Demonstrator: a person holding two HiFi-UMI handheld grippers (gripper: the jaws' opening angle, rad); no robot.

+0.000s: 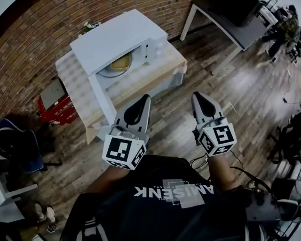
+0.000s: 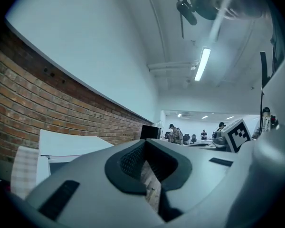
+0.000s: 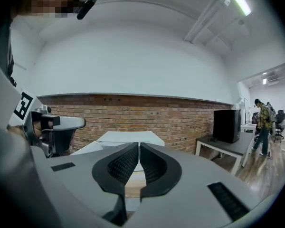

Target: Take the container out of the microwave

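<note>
A white microwave [image 1: 121, 38] stands on a low table [image 1: 166, 69] against the brick wall, its door [image 1: 102, 100] swung open. Inside it a pale yellow container [image 1: 121, 62] rests on the turntable plate. Both grippers are held level in front of the person, well short of the table. My left gripper [image 1: 144, 99] is shut and empty, pointing toward the door's edge. My right gripper [image 1: 197, 96] is also shut and empty, aimed past the table's right corner. In the left gripper view the microwave [image 2: 69, 144] lies left of the jaws [image 2: 145, 144]. In the right gripper view the microwave [image 3: 128, 137] sits straight behind the jaws [image 3: 139, 146].
A red crate [image 1: 60, 109] sits on the floor left of the table, with a blue chair [image 1: 14, 140] further left. A grey desk [image 1: 226, 21] carrying a black monitor [image 1: 240, 1] stands at the back right. People [image 1: 287, 28] sit at the far right. The floor is wooden planks.
</note>
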